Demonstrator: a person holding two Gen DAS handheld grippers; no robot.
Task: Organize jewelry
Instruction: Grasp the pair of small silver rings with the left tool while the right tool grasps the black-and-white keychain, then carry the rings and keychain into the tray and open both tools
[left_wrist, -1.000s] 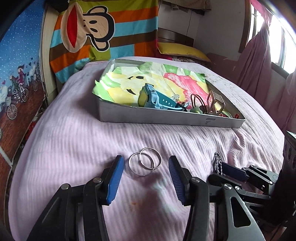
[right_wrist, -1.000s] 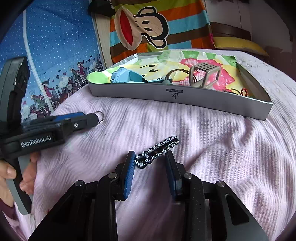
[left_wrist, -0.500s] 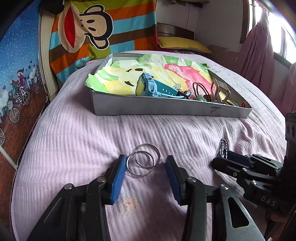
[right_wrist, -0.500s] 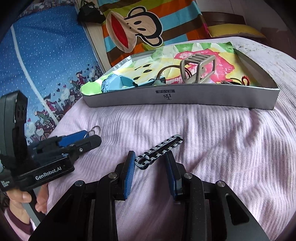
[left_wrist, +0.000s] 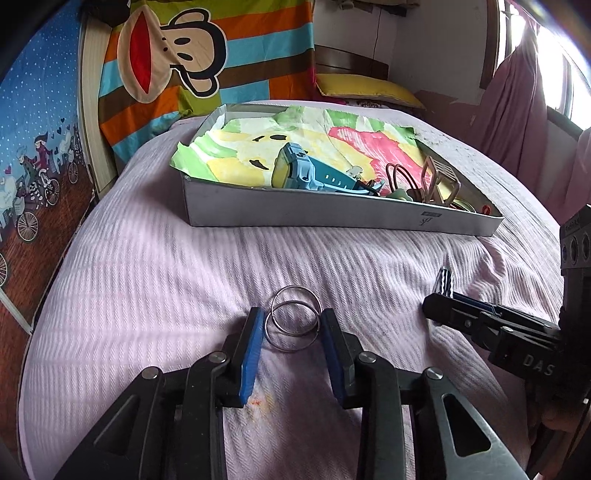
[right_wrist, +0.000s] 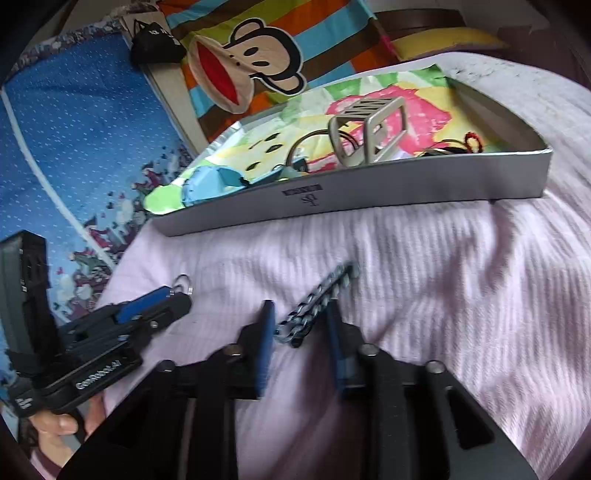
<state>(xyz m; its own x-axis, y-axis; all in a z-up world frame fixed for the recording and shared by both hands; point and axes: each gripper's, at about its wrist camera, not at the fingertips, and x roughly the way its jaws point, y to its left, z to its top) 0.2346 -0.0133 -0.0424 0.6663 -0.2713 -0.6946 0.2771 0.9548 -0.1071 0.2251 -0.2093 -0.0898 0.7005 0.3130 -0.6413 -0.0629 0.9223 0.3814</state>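
Note:
Two linked silver rings lie on the pink bedspread. My left gripper is open around them, its blue pads close against their sides. It shows again at the left of the right wrist view, with the rings at its tip. A black-and-white braided bracelet lies slantwise on the bedspread. Its near end sits between the pads of my open right gripper; this view is blurred. In the left wrist view, the right gripper comes in from the right, below the bracelet's far end.
A shallow grey tray lined with colourful paper stands further up the bed. It holds a blue watch, a tan claw clip and hair ties. A monkey-print cloth and yellow pillow lie behind. A hand holds the left gripper.
Both grippers have narrowed their jaws around their items. The left one has moved forward, so the rings now sit between its pads. The right view has tilted and blurred.

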